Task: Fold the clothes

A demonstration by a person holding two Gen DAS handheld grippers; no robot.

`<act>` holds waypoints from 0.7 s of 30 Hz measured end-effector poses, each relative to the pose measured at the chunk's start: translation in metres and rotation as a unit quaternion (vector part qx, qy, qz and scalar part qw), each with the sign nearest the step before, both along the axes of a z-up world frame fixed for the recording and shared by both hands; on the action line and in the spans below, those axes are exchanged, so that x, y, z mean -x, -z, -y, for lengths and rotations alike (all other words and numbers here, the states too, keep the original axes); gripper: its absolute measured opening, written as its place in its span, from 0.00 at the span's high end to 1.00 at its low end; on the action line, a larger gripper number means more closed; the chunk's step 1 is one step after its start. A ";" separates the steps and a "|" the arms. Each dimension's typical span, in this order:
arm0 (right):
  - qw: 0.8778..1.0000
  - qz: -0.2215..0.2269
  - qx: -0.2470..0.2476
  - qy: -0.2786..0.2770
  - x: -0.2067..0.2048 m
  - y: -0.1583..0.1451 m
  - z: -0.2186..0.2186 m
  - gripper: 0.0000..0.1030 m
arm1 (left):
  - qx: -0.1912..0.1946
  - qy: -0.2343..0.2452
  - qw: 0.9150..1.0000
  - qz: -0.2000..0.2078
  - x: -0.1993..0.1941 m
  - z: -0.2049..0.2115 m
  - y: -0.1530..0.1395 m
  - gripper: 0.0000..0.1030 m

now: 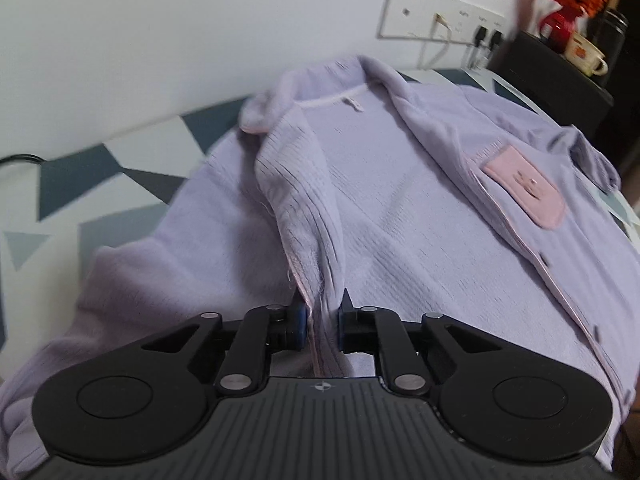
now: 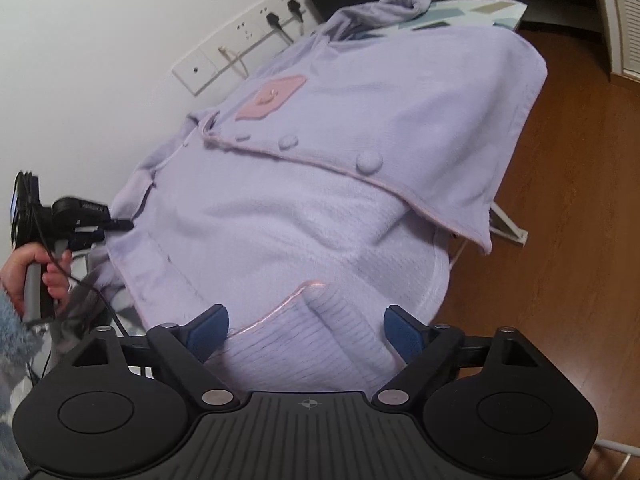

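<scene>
A lilac fleece pyjama top (image 1: 400, 200) lies spread on the table with its front open, collar at the far end and a pink chest pocket (image 1: 524, 188) at the right. My left gripper (image 1: 322, 320) is shut on a raised ridge of the top's left front edge. In the right wrist view the top (image 2: 320, 200) drapes over the table's edge, buttons and pocket (image 2: 272, 96) showing. My right gripper (image 2: 306, 330) stands open, with a ribbed fold of the top lying between its blue pads (image 2: 208, 328). The left gripper (image 2: 116, 224) shows at the far left, held by a hand (image 2: 24, 276).
The table (image 1: 100, 176) wears a cloth with grey and white triangles. A white wall with a socket plate (image 1: 440, 16) and plugged cables stands behind. A black cabinet (image 1: 560, 92) with a mug (image 1: 586, 54) is at the back right. Wooden floor (image 2: 560, 240) lies beyond the table.
</scene>
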State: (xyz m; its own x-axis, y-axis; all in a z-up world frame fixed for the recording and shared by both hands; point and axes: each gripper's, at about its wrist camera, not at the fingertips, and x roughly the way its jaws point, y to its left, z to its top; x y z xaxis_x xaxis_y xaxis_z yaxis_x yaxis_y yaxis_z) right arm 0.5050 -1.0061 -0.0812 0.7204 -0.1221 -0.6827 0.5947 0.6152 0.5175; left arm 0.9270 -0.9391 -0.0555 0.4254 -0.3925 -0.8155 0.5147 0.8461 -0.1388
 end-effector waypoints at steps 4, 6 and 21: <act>0.999 -0.025 -0.002 -0.027 -0.003 0.003 -0.007 0.15 | -0.014 -0.005 1.000 -0.004 -0.002 0.005 0.004 0.82; 0.998 -0.041 0.009 -0.039 -0.007 0.003 -0.013 0.11 | -0.023 -0.003 1.000 -0.001 -0.002 0.012 0.005 0.80; 0.977 -0.090 0.080 -0.178 -0.026 -0.020 -0.061 0.25 | -0.039 0.034 0.998 0.026 0.013 0.021 0.010 0.63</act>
State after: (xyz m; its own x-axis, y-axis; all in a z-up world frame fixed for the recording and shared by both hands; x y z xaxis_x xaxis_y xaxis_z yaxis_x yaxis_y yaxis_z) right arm 0.5306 -0.9456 -0.0611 0.6065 -0.0006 -0.7951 0.4004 0.8642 0.3048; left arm 0.9143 -0.9600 -0.0659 0.4428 -0.3580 -0.8221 0.5755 0.8165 -0.0455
